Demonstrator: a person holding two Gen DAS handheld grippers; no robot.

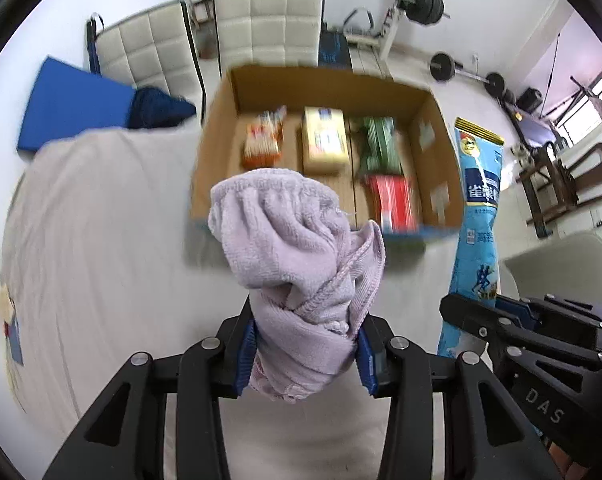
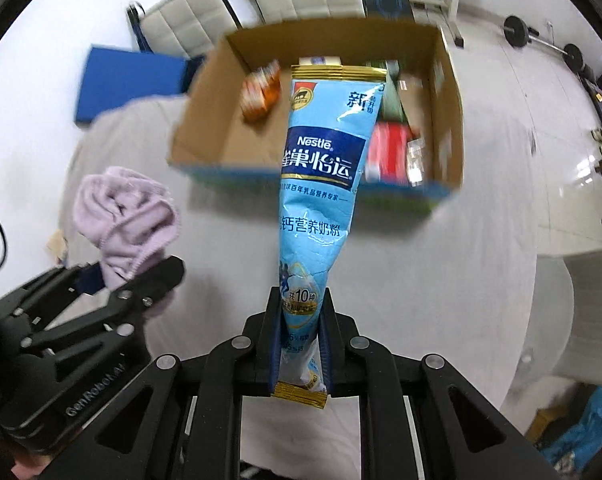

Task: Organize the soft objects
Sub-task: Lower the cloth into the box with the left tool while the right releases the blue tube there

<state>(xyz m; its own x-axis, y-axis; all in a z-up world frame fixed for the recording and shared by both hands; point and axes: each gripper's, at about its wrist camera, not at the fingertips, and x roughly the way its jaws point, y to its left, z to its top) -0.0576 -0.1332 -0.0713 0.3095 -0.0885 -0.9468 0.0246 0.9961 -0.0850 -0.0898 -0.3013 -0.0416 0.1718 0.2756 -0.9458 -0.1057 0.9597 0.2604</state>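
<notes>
White cloth covers the table (image 1: 101,220), and behind it stand padded white chairs (image 1: 267,24) and barbell weights (image 1: 427,4), with a blue mat (image 1: 73,108) off to the left. At the table's far side sits one open cardboard box (image 1: 333,84), already holding four packs as far as I can count through the blur: one orange (image 1: 261,142), one pale yellow (image 1: 326,140), one green (image 1: 377,142) and one red (image 1: 393,200). So part of the sorting looks done, and two items are in the air, neither yet over the box. The left gripper (image 1: 307,346) is closed tight on one bunched lilac towel (image 1: 297,256), its blue pads pressing the lower folds, the bundle held up above the cloth on the near side of the box. The right gripper (image 2: 301,336) is clamped on the lower end of one light blue Nestle milk powder pouch (image 2: 321,168), which stands upright from the jaws, its gold-edged top reaching across the box opening in the right wrist view. By my judgement what remains is to carry both forward and set them into the free floor at the box's left and front. No other loose soft item shows on the cloth.
</notes>
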